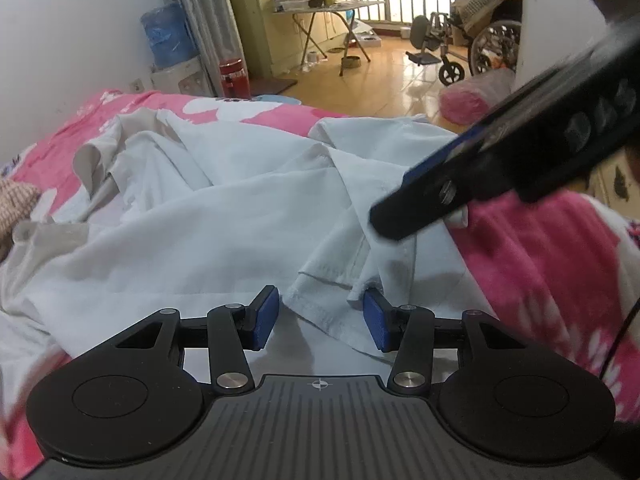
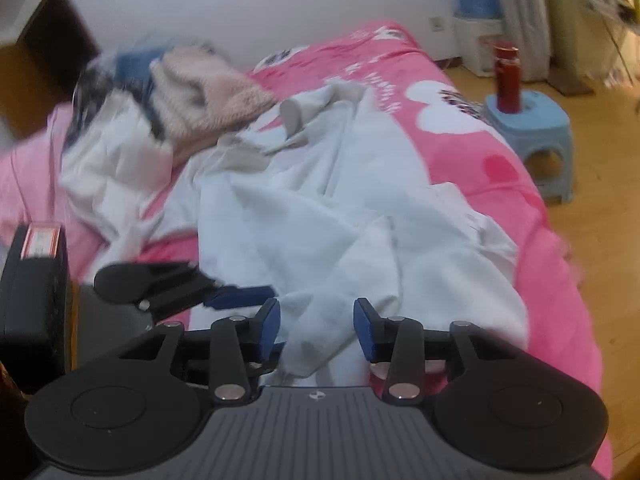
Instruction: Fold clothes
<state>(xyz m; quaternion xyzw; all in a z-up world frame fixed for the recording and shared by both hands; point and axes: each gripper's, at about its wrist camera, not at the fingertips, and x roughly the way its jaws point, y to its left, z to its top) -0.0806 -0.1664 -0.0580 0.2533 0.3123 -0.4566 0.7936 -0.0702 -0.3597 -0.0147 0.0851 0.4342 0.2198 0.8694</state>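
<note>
white garment point(image 1: 224, 216) hem lies between both grippers' parted jaws, seemingly unpinched.

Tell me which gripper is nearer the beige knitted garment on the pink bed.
Left. The beige knitted garment lies off the left gripper's left side. The right gripper sits on the opposite side, farther away, over the white cloth garment.

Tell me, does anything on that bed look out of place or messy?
Yes. The white garment lies crumpled and twisted across the pink blanket, its hem bunched between the tools instead of spread flat. Behind it, other clothes sit in a loose heap near the wall. Nothing looks spilled or damaged.
</note>
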